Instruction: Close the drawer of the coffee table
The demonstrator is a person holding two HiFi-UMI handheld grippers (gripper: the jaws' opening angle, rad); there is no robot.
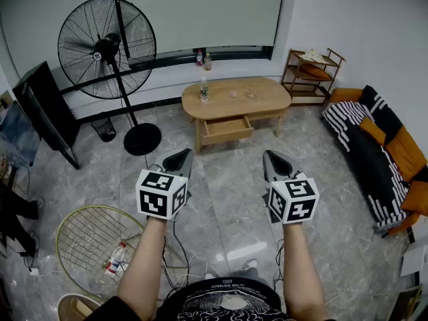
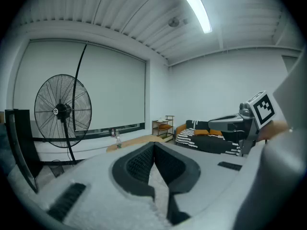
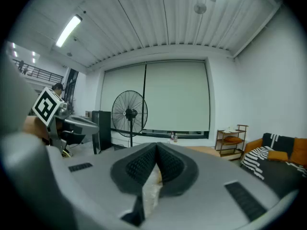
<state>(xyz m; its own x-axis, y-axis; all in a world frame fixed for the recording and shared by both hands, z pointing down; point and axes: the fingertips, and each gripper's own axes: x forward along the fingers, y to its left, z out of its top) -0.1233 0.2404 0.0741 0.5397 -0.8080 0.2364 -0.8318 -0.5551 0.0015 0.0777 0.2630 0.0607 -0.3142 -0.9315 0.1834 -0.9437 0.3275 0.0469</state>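
The oval wooden coffee table (image 1: 237,93) stands across the room by the window wall. Its drawer (image 1: 227,129) is pulled out toward me. My left gripper (image 1: 179,156) and right gripper (image 1: 274,158) are held side by side in mid-air over the floor, well short of the table, both pointing toward it. Each gripper is shut with nothing between its pads. In the left gripper view the left gripper (image 2: 154,146) has its jaws pressed together, and the table (image 2: 136,140) shows beyond them. In the right gripper view the right gripper (image 3: 156,147) is likewise closed.
A tall pedestal fan (image 1: 107,45) stands left of the table, beside a black panel (image 1: 47,109). A water bottle (image 1: 204,89) stands on the tabletop. A striped sofa (image 1: 374,146) and a wooden shelf (image 1: 311,75) line the right. A round wire grille (image 1: 100,241) and cables lie at lower left.
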